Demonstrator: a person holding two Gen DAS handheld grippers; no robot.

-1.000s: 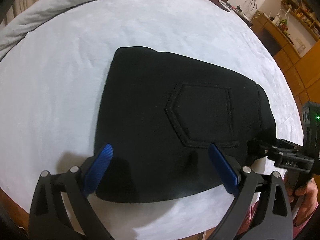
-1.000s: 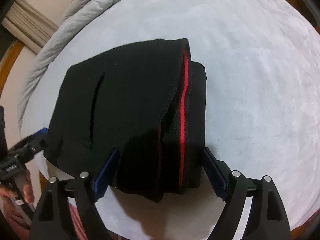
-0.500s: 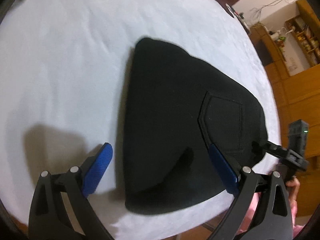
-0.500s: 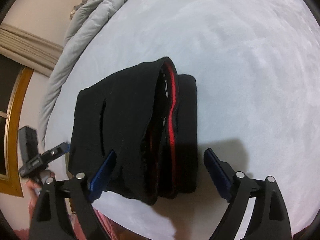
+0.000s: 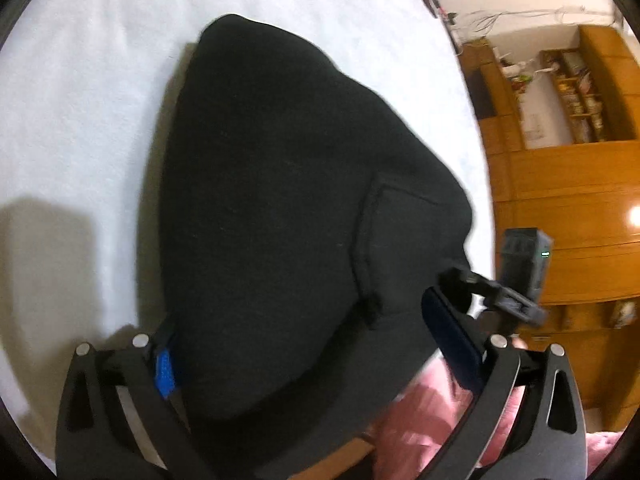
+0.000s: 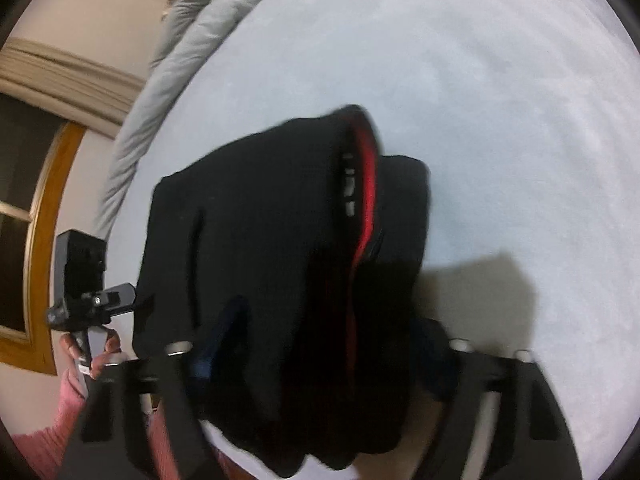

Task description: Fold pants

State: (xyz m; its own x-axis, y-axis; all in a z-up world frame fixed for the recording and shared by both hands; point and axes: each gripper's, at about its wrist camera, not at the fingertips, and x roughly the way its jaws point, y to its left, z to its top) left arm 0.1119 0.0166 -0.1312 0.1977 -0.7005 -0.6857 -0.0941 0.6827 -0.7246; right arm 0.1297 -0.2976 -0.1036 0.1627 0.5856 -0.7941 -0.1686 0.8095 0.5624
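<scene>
The black pants (image 5: pixel 288 208) lie folded into a thick bundle on the white bed, back pocket (image 5: pixel 408 240) on top. In the right wrist view the pants (image 6: pixel 272 264) show a red inner waistband (image 6: pixel 366 200). My left gripper (image 5: pixel 304 344) is open, its jaws straddling the bundle's near edge; its left blue pad (image 5: pixel 166 374) is partly tucked under the cloth. My right gripper (image 6: pixel 320 344) is open around the opposite near corner, blurred by motion. Each gripper shows in the other's view, at the bundle's side (image 5: pixel 496 296) (image 6: pixel 96 300).
The white bed sheet (image 5: pixel 80 100) spreads beyond the pants. A grey duvet (image 6: pixel 176 80) lies along the far bed edge. Wooden cabinets and shelves (image 5: pixel 568 184) stand to the right, a wood-framed window (image 6: pixel 32 208) to the left. The person's pink sleeve (image 5: pixel 420 424) is close below.
Both grippers have moved forward and down onto the bundle's near edge, so the cloth now sits between each pair of open jaws. The pants bundle looks slightly lifted and bulged.
</scene>
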